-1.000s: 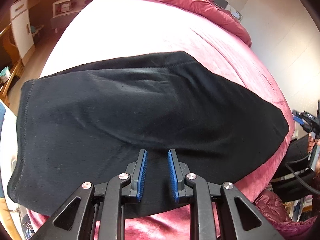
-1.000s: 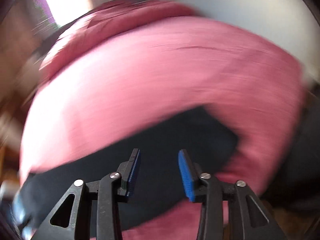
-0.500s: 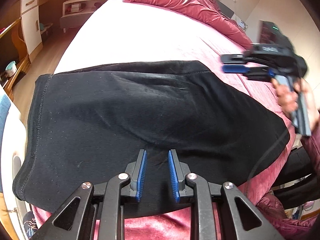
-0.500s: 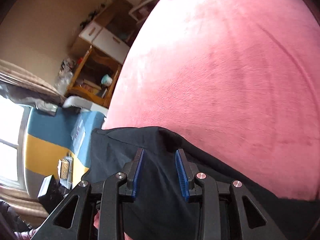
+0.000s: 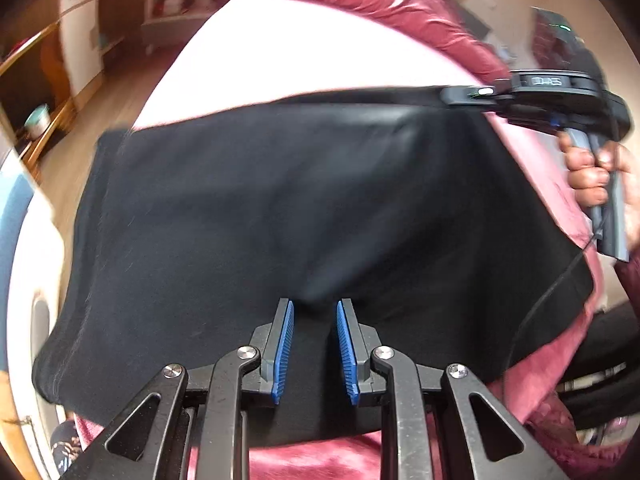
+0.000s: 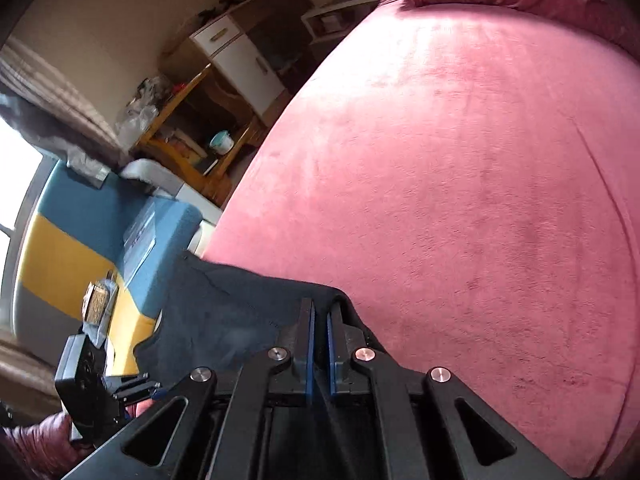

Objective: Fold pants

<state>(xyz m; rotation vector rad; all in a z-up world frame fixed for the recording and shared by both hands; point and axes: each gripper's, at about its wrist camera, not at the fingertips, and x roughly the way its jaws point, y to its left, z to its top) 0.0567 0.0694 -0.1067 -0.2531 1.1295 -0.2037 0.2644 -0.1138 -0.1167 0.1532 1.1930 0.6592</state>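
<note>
A bed (image 6: 460,160) under a pink cover fills both views, running ahead of both sets of tongs. On it the black pants (image 5: 300,208) lie flat, directly under and ahead of the left gripper (image 5: 314,344), long axis running across that gripper's view from left to right. The right gripper (image 6: 319,350) sits at their far right corner, pressed together on a raised fold of the black cloth. The left gripper's blue pads stand partly spread above the near edge; whether any cloth sits between them I cannot tell. The right hand (image 5: 600,184) is likely the one to carry the coming fold across.
</note>
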